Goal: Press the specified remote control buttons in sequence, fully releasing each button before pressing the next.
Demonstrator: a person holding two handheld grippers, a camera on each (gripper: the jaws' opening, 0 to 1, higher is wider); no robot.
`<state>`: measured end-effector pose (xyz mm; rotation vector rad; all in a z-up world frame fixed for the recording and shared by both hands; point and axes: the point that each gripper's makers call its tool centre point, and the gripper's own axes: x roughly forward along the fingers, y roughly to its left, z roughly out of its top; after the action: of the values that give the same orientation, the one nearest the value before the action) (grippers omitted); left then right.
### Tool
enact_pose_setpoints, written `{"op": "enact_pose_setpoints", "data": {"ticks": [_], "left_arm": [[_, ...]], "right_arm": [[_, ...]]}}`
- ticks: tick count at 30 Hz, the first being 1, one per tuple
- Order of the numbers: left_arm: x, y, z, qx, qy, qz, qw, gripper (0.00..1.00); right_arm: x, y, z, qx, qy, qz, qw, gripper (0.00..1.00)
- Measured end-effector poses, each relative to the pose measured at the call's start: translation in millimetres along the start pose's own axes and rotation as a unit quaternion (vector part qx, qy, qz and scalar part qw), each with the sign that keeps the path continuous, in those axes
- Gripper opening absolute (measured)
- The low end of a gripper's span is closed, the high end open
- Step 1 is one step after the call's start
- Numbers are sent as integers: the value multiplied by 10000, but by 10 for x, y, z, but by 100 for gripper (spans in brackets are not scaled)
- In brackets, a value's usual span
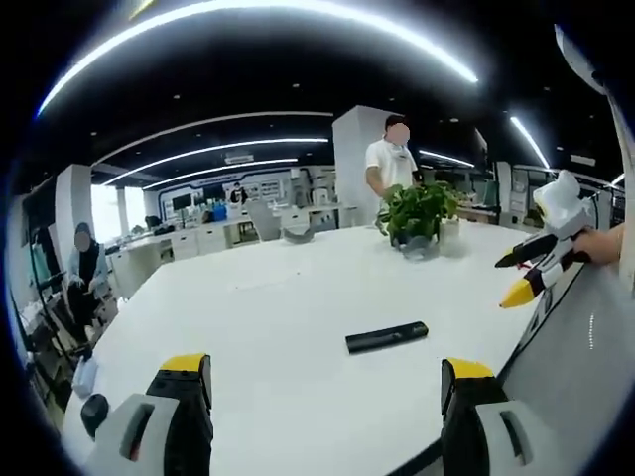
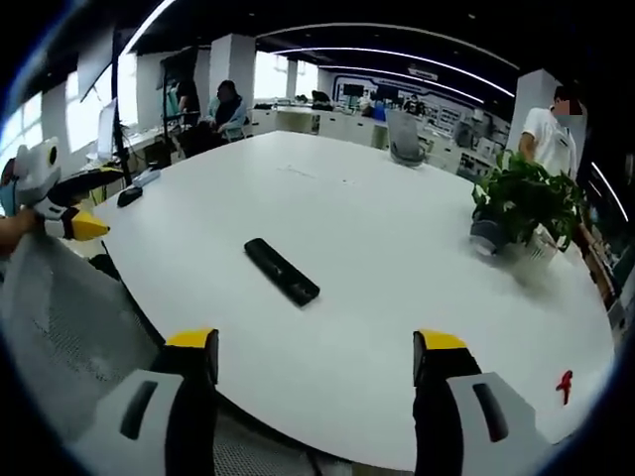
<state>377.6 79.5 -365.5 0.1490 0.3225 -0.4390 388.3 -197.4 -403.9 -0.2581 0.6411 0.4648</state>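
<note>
A slim black remote control (image 1: 387, 337) lies flat on the big white table (image 1: 268, 297), a little ahead and to the right of my left gripper (image 1: 322, 382), whose yellow-tipped jaws stand wide open and hold nothing. My right gripper (image 1: 506, 283) comes in from the right edge, held in a hand above the table's rim, jaws apart. In the right gripper view the remote control (image 2: 282, 271) rests ahead of my open right gripper (image 2: 316, 357), apart from it. At the far left my left gripper (image 2: 107, 203) hovers by the table (image 2: 397, 228) edge.
A potted green plant (image 1: 417, 213) (image 2: 521, 203) stands on the far side of the table. A grey mesh chair back (image 2: 60, 307) is near the front edge. A small black object (image 2: 129, 195) lies at the table's rim. A person (image 1: 392, 159) stands beyond; another sits (image 2: 226, 104).
</note>
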Motion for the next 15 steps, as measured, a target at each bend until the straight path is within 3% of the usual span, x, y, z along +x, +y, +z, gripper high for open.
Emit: {"op": "enact_pose_setpoints", "data": {"ticks": [5, 9, 12, 15], "left_arm": [[17, 28, -3, -300, 7, 3, 9996, 100], [84, 33, -15, -192, 207, -137, 9995, 100], [177, -87, 86, -209, 230, -731, 9968, 100], [314, -208, 123, 126, 484, -1472, 9878, 100]], "right_arm": [[8, -32, 10, 75, 23, -22, 10000, 83], [-3, -60, 24, 116, -7, -88, 9999, 84], [-23, -122, 49, 155, -68, -233, 9996, 83], [-31, -131, 59, 204, -76, -267, 9994, 82]]}}
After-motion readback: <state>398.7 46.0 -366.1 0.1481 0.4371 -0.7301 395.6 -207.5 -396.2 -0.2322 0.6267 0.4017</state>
